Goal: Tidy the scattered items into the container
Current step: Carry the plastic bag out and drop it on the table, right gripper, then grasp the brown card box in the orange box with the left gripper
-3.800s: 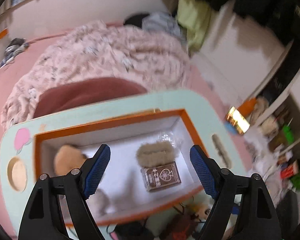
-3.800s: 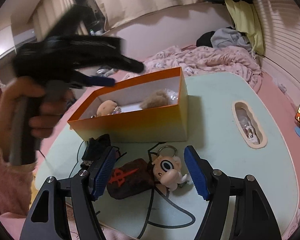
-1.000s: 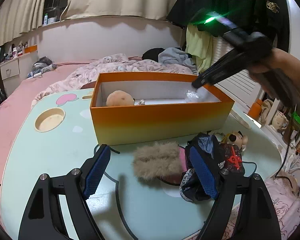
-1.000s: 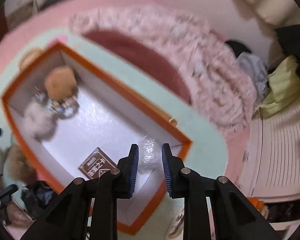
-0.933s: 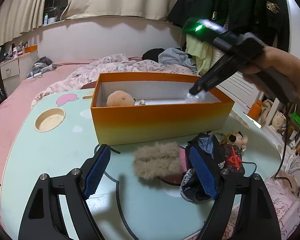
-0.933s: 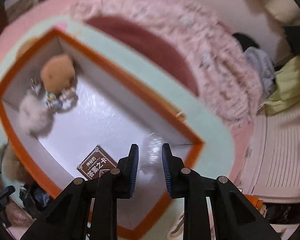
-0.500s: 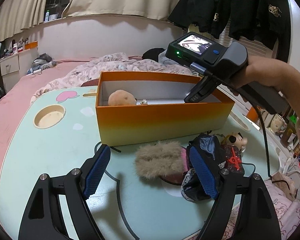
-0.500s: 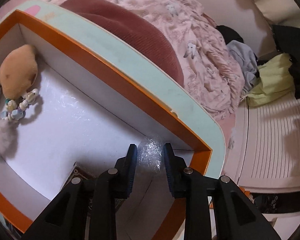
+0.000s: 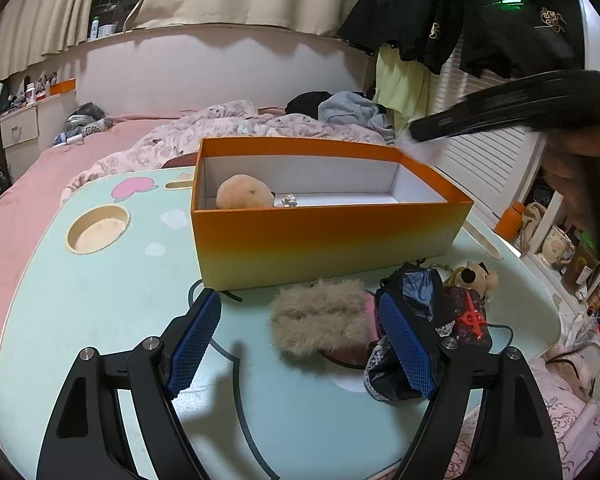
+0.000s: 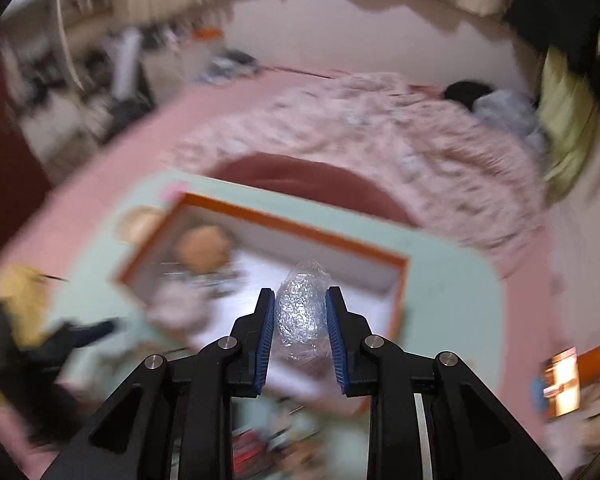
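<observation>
Two hand-held grippers at work: one loaded over the box, one empty by the clutter.

My right hand-held gripper [image 10: 300, 330] is clamped on a crinkly clear plastic wad [image 10: 302, 308], held above the orange cardboard box [image 9: 328, 216]. I'd lower it well inside the walls before releasing, clear of the round tan plush [image 9: 244, 197]. My left hand-held gripper [image 9: 300, 344] hangs with its pads spread wide over the pale green desk [image 9: 80, 304], facing the beige fluffy pouch [image 9: 320, 318] just beside the box's front wall.
</observation>
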Available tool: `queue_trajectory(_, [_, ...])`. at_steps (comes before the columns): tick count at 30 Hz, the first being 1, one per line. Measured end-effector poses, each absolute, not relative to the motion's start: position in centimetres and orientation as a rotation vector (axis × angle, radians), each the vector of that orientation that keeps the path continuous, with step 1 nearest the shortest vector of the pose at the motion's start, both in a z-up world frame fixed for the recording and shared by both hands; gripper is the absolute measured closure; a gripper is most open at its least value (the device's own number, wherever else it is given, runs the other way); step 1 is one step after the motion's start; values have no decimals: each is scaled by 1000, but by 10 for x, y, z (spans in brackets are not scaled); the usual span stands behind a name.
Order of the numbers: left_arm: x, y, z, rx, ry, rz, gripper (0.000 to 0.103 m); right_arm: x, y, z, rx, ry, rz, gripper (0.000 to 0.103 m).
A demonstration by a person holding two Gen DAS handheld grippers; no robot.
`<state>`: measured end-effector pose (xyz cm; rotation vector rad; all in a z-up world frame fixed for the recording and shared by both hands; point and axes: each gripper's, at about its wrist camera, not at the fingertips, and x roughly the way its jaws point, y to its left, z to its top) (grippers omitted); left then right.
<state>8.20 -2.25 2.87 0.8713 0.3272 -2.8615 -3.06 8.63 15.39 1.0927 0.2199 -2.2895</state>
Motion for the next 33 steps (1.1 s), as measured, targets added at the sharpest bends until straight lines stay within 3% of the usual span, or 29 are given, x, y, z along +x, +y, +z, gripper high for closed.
queue_trajectory(7, [81,-22,27,877,322,-2861,22,7,136,136,1137,-108,-2164,78])
queue_trajectory(16, [80,-21,27,875,306,-2859,22,17,115,87,1242,-70,-2169,77])
queue_trajectory(18, [81,-21,28,873,301,-2860,22,19,114,84,1225,-90,-2171,73])
queue_trajectory(20, [80,-20,28,877,300,-2860,22,20,116,81,1213,-146,-2160,50])
queue_trajectory(21, [80,-20,27,879,300,-2859,22,21,118,80,1205,-168,-2162,47])
queue_trajectory(33, [77,-22,46,864,232,-2819,22,74,170,86,850,-438,-2487,46])
